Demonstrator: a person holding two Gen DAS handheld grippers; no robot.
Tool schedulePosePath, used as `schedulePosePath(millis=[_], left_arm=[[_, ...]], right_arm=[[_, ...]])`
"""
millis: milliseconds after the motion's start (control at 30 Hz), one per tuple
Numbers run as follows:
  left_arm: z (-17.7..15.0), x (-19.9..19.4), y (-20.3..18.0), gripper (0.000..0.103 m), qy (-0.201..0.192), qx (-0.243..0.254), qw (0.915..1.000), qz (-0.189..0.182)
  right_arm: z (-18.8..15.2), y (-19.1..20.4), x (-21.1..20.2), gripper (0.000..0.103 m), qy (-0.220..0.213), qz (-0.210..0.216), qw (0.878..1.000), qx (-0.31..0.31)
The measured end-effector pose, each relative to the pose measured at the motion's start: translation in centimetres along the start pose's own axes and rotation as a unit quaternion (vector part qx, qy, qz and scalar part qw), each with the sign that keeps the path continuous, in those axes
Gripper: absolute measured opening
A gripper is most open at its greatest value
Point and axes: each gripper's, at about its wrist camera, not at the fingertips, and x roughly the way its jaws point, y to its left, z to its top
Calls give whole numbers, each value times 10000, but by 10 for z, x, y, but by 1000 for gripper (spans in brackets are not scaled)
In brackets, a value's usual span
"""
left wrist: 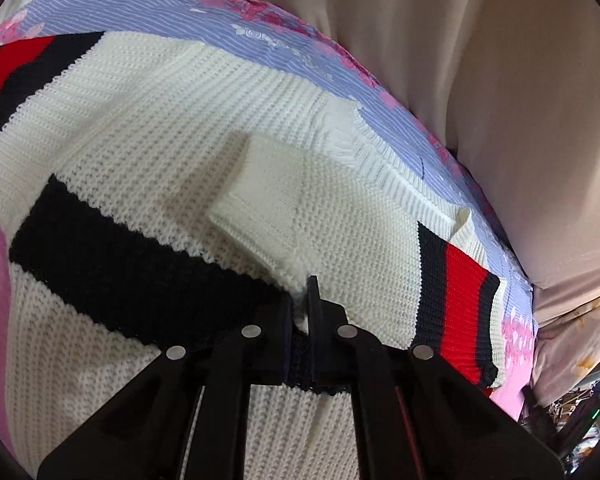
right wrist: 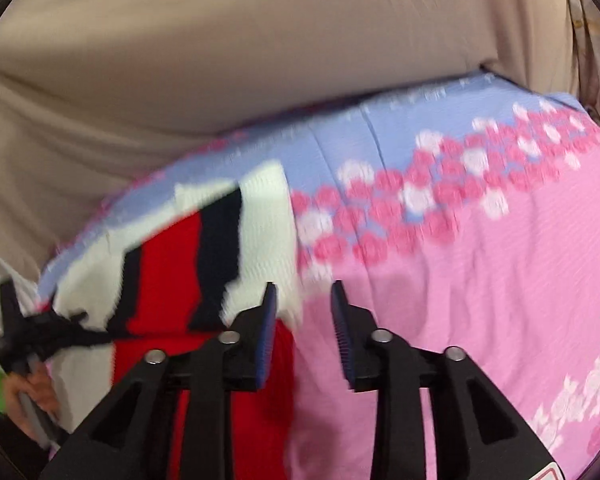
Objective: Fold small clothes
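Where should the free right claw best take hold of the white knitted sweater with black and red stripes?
On the white knitted sweater, grip the loose white edge beside the right claw, coming from the pink bedsheet side. That edge lies flat and uncovered there.

place: home bedroom | evidence: floral bedsheet (right wrist: 480, 280); beige curtain (right wrist: 220, 60) behind bed

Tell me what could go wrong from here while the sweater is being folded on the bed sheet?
1. The left hand-held gripper is shut on only a thin pinch of the sweater at its black stripe; the loose knit may slip out or stretch when pulled.
2. The right hand-held gripper is open with nothing between its fingers, so a one-sided pull could skew the fold.
3. The cuff lying loose on top may unfold.
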Motion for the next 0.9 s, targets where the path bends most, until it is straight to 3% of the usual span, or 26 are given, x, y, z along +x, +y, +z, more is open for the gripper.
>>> schedulePosePath(millis=[67,167,267,300,333,367,467,567,667,733,833,900], left_arm=[[-2,2,1,6,-24,-19,10000,-20],[-2,2,0,6,-50,-42,10000,-20],[-2,0,-1,6,-50,48,10000,33],[-2,-1,0,6,-41,75,10000,42],[-1,-1,-1,6,-27,100,9999,48],[0,-1,-1,6,-10,117,9999,51],[1,1,0,6,66,168,9998,-18],[-1,6,-6,6,117,256,9996,-37],[-2,6,-11,6,91,314,9994,56],[1,5,-8,8,127,167,9998,-46],[6,-5,0,9,18,-157,9993,-336],[9,-8,1,13,-60,-231,9989,-402]], right_arm=[[33,11,20,42,104,115,9997,-186],[73,20,76,43,383,124,9984,-405],[89,30,139,43,1005,-19,9935,-538],[90,34,153,39,1171,-23,9915,-571],[90,38,159,33,1199,4,9908,-631],[91,40,157,19,1067,57,9917,-720],[113,27,145,15,666,179,9963,-519],[114,-2,157,15,806,-66,9967,-103],[110,3,148,21,831,18,9965,72],[102,15,115,25,619,142,9980,-26],[68,6,64,59,357,251,9990,-9],[36,-2,46,60,536,397,9978,27]])
